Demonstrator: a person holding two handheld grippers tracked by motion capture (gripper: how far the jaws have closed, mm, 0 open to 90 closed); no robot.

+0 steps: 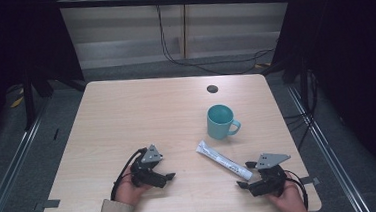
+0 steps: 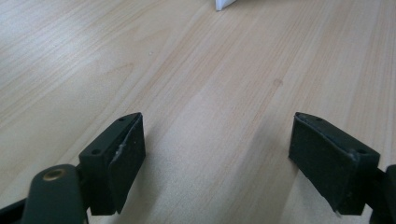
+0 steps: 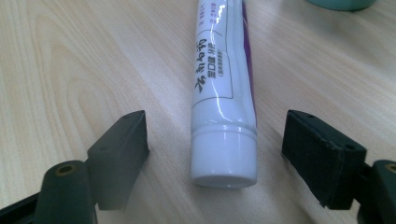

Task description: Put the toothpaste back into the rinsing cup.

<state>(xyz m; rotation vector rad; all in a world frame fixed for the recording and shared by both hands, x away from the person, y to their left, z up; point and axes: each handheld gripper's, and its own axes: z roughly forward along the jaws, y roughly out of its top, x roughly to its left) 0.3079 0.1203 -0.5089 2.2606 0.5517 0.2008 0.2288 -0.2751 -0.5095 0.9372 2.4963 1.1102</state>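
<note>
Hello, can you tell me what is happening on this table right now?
A person holds a gripper in each hand at a wooden table. The right gripper is open, with the cap end of a white tube lying on the table between its jaws, not yet clamped. The left gripper is also open, over bare wood, holding nothing. A teal mug stands upright just beyond the tube's far end. Probably the right gripper is about to take the tube.

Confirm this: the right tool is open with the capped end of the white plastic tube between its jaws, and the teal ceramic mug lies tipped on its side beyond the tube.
Not quite. The teal ceramic mug stands upright, as the high view shows. The rest holds: the right tool is open, with the capped end of the white plastic tube between its jaws.
</note>
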